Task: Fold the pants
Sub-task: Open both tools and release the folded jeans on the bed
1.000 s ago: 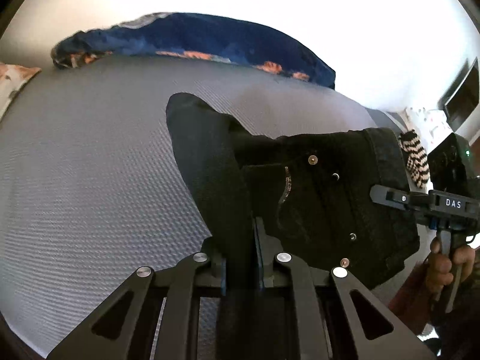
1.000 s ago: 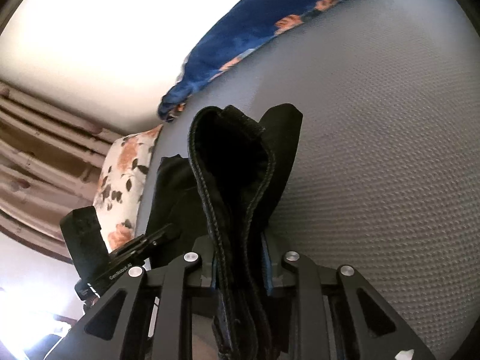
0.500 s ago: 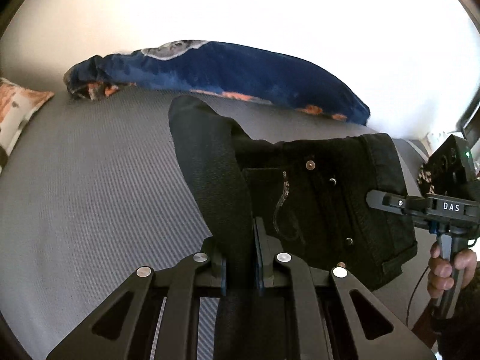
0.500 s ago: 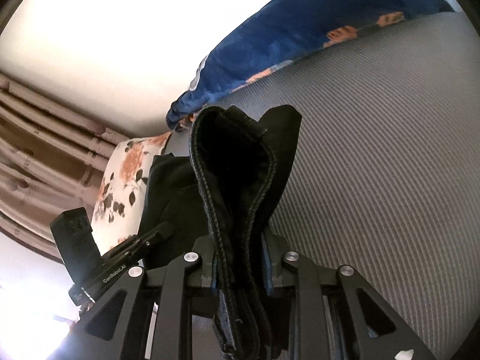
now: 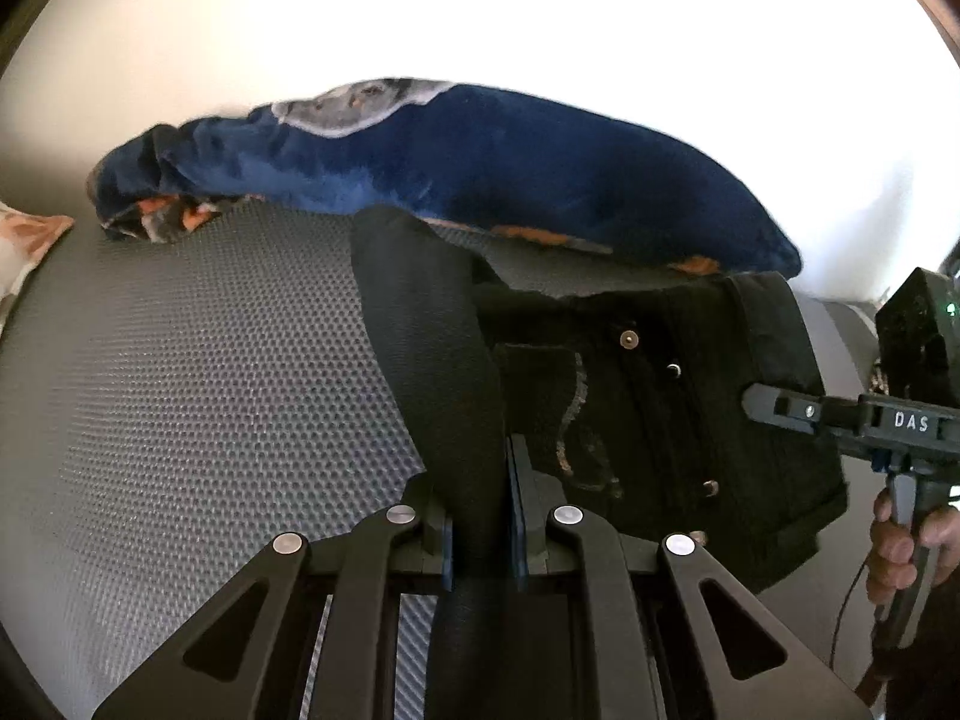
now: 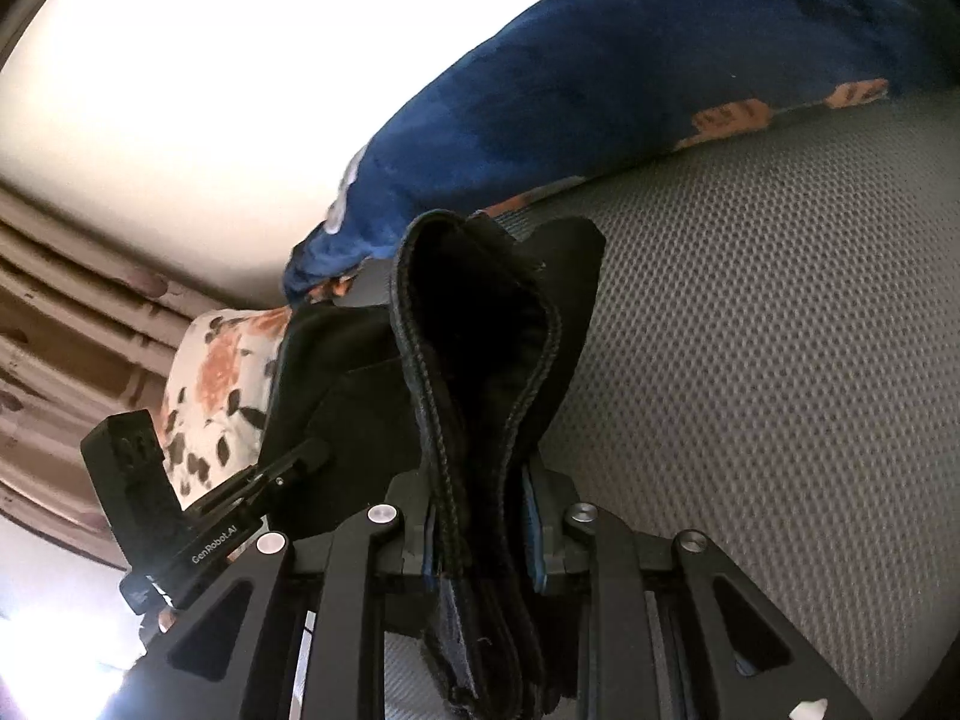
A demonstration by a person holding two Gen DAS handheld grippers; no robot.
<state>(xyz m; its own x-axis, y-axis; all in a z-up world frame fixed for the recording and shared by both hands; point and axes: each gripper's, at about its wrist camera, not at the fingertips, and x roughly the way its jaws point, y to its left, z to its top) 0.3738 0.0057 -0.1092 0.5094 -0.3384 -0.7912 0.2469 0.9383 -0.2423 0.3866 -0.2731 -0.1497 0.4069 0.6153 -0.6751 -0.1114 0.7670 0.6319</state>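
Observation:
The black pants [image 5: 648,414] hang stretched between my two grippers above the grey bed [image 5: 198,396]. My left gripper [image 5: 478,516] is shut on a fold of the pants' fabric. My right gripper [image 6: 483,516] is shut on the stitched waistband end of the pants [image 6: 480,330]. In the left wrist view the waist part with its rivets and pocket stitching spreads to the right, up to the right gripper [image 5: 780,408]. In the right wrist view the left gripper [image 6: 288,468] shows at the lower left, at the pants' other edge.
A rumpled blue blanket with orange patches [image 5: 492,168] lies along the far edge of the bed, against the white wall; it also shows in the right wrist view [image 6: 630,78]. A floral pillow [image 6: 216,378] and brown curtains [image 6: 54,312] are at the left.
Both grippers have lifted and tilted up with the pants held; the blue blanket and wall now fill more of both views. Both grips are unchanged.

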